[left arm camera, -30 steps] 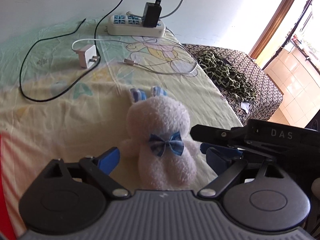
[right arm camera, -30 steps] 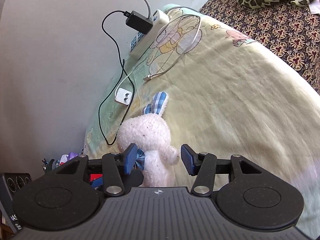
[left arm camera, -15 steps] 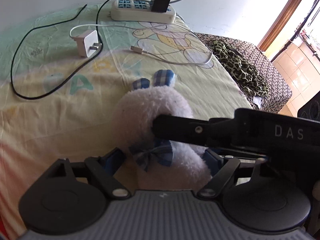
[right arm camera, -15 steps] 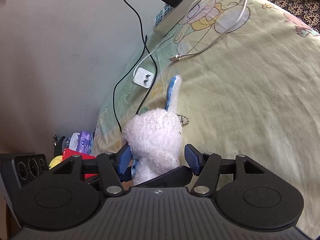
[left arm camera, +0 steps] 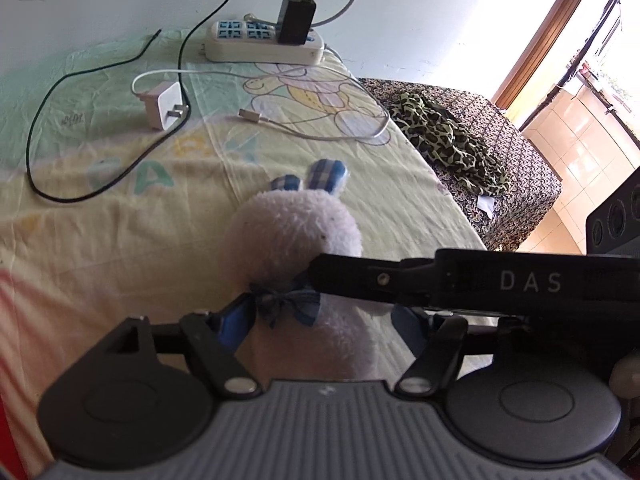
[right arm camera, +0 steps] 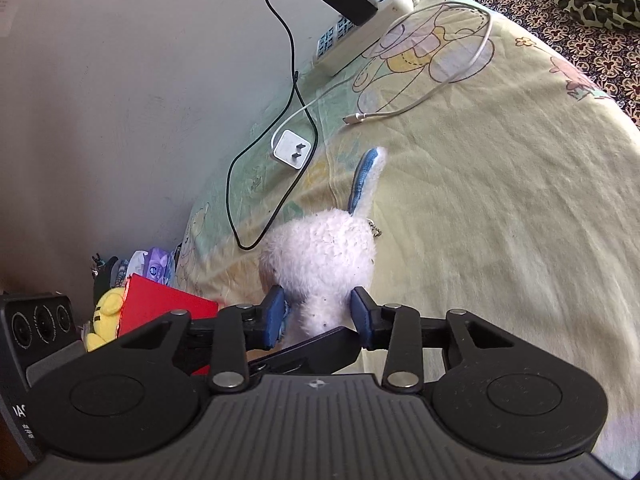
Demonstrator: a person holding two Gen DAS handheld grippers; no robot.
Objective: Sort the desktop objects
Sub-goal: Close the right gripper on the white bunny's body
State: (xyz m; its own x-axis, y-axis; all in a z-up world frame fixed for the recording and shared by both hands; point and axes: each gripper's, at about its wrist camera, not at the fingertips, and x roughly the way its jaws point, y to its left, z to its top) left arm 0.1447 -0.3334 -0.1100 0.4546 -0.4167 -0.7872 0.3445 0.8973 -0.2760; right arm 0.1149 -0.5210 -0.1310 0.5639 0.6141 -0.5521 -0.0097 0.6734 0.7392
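A: Right wrist view, biggest thing first: the cartoon-print bedsheet (right arm camera: 500, 208) covers the whole surface, and your plush rabbit (right arm camera: 320, 268) sits on it near the front edge. Where's your grip?

B: Your right gripper (right arm camera: 318, 314) has both blue pads pressed into the rabbit's body just under the head, so it is clamped on the toy. Your left gripper (left arm camera: 320, 322) stands spread wide on either side of it, pads apart from the fur.

A: So how do you lift well?

B: I'd judge: squeeze firmly, since plush gives, and raise straight up. Keep the left clear of the right's finger crossing in front. The white charger plug (right arm camera: 293, 150) and black cable (right arm camera: 276, 208) lie behind; the small keychain (right arm camera: 375, 229) at the head could snag.
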